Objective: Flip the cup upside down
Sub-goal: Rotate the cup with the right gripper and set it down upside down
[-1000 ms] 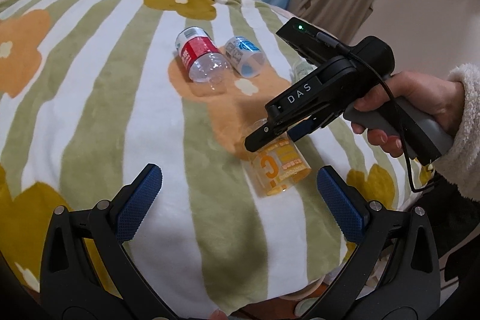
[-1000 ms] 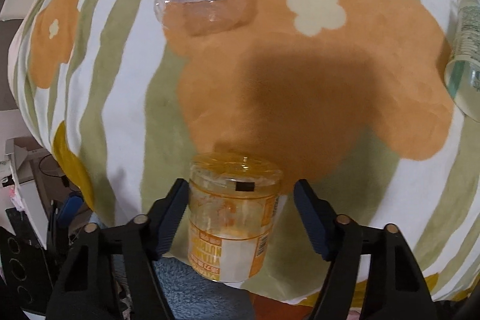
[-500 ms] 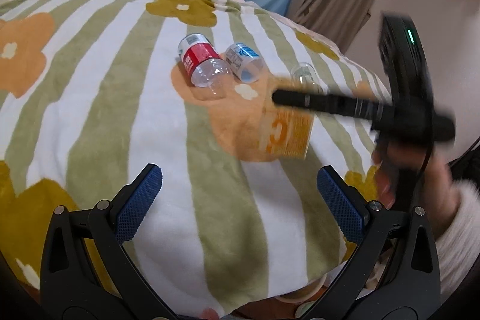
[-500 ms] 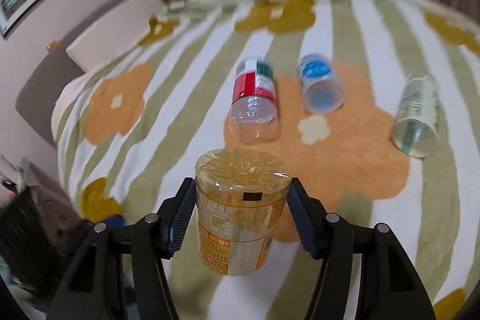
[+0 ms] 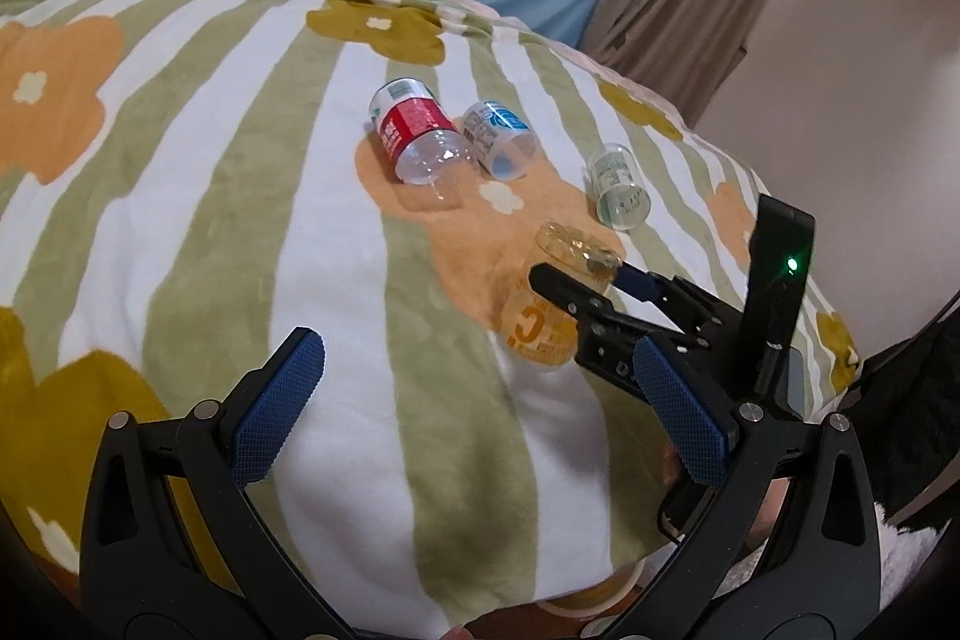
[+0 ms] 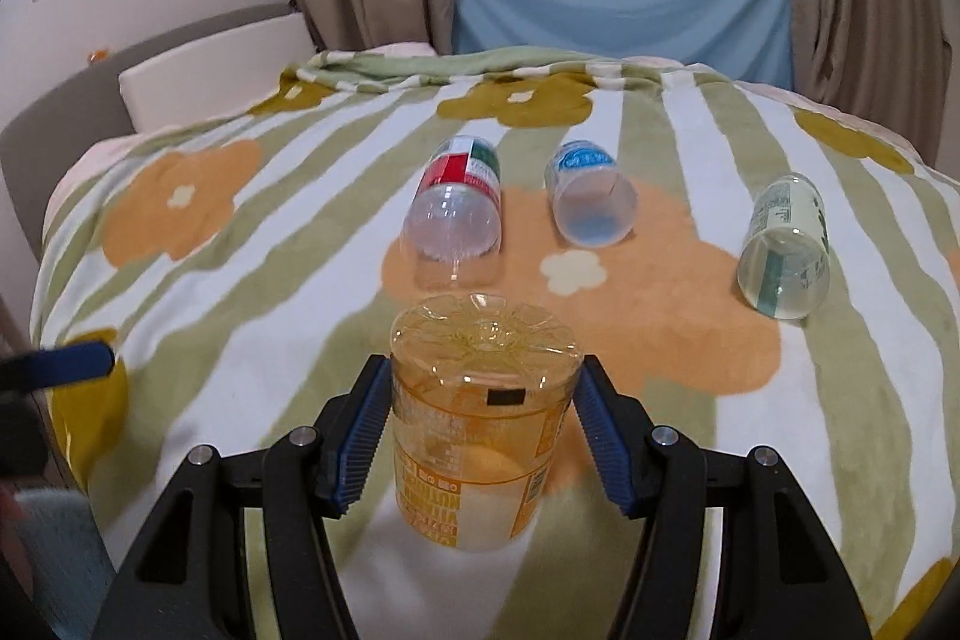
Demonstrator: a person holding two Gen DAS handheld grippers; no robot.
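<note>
The orange clear plastic cup (image 6: 480, 418) stands upside down, base up, on the striped flower blanket (image 6: 240, 280). My right gripper (image 6: 483, 430) is shut on its sides, its blue pads (image 6: 360, 436) against the wall. In the left wrist view the same cup (image 5: 555, 304) shows at the right, held by the right gripper (image 5: 585, 289), whose fingers (image 5: 564, 289) come in from the right. My left gripper (image 5: 474, 400) is open and empty, above the blanket (image 5: 240, 220) in front of the cup.
Three other cut bottle cups lie on their sides behind the orange one: a red-labelled one (image 6: 459, 214), a blue-labelled one (image 6: 591, 202) and a green-labelled one (image 6: 786, 250). Curtains and a blue cloth hang beyond the blanket's far edge.
My right gripper closed on the orange cup, lifted it, turned it over and brought it down to the blanket, base up. The left gripper stayed open and drew back a little.
</note>
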